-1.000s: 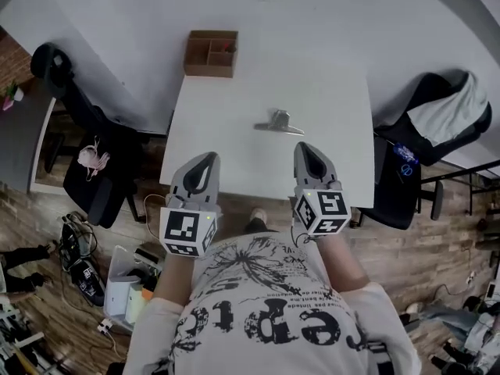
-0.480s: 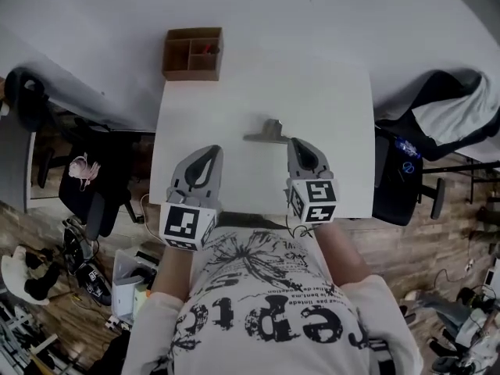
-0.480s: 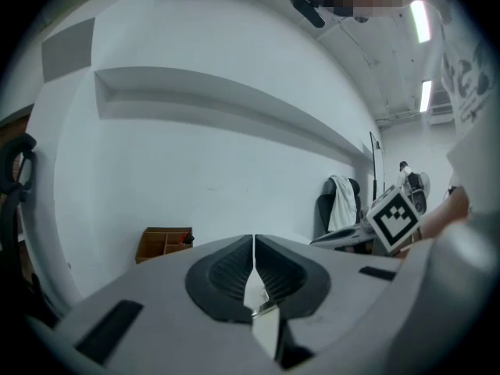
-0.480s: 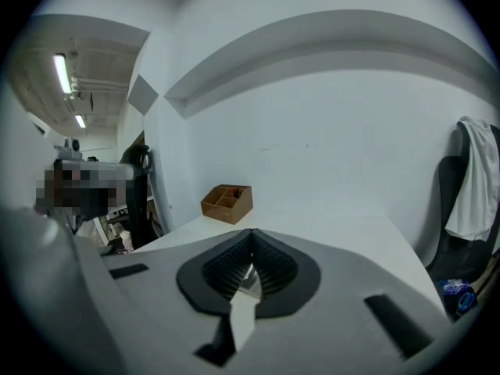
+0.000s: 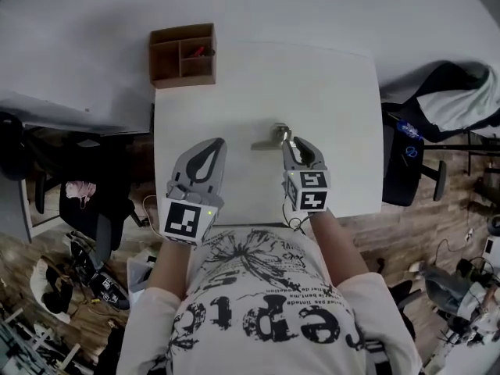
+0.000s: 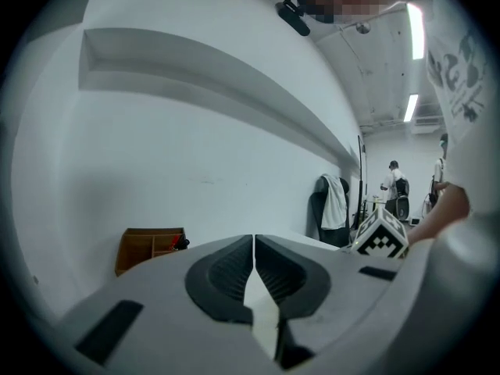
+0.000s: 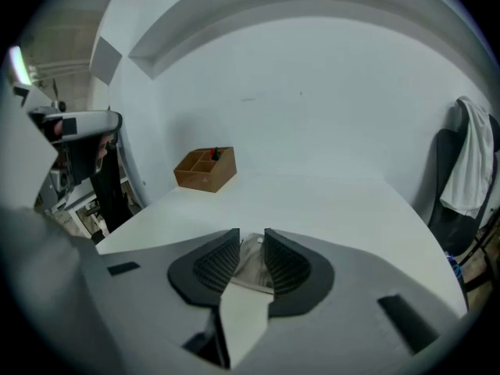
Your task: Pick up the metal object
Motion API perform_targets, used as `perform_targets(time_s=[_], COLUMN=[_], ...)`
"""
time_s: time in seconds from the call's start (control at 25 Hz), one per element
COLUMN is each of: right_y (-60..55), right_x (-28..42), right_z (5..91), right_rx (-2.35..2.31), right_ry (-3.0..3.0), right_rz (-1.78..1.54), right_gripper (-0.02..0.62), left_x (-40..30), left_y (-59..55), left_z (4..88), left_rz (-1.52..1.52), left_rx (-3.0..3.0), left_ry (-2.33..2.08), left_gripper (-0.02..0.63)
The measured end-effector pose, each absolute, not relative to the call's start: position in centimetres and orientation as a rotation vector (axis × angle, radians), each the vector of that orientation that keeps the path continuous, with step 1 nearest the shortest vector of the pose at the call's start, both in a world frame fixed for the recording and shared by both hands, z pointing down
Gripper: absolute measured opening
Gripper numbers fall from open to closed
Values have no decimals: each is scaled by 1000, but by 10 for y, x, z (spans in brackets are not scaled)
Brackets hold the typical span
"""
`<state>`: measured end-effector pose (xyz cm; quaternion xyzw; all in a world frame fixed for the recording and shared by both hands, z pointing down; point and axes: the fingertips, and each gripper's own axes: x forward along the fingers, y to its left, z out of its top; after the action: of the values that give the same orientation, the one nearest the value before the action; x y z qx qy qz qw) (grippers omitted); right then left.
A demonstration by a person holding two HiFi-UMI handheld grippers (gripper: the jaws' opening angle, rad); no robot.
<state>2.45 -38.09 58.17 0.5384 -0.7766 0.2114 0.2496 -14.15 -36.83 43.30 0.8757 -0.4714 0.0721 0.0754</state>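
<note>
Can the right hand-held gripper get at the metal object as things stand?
Probably yes: the right hand-held gripper is opening its jaws with the metal object between them; nothing blocks it.

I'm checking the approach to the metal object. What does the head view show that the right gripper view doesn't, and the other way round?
Only the head view: the left gripper and the print on the person's shirt. Only the right gripper view: the gap in the right gripper, whose jaws are opening with the pads not pressing on anything. Both: the metal object at that gripper's tips, the white table, the wooden box at its far left corner, and the garment-draped chair.
</note>
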Motion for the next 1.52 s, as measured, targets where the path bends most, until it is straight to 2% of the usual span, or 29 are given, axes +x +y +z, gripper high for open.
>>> perform_targets(time_s=[0.24,0.44,0.72,1.04,1.52], right_y=[-395,-404,-409,-409,-411], right_x=[21,22,21,23,18], right_z=[625,645,678,687,645], right_rx=[1473,1514,1473,1439,1467], right_ry=[-1987,-1904,-1753,-1646,-1769], right_rz=[723,797,922,950,889], right_gripper=[216,287,305,290,284], left_x=[-158,-164,-166,-170,-172], left_y=[-391,-394,-399,-397,-391], left_z=[461,475,487,491,460], left_rz=[261,264,311,332,289], left_rx=[2602,2584,2554,2500,2550], left_ry=[-1359,-1328,-1264,-1263,-1394], left_gripper=[11,11,12,11,12])
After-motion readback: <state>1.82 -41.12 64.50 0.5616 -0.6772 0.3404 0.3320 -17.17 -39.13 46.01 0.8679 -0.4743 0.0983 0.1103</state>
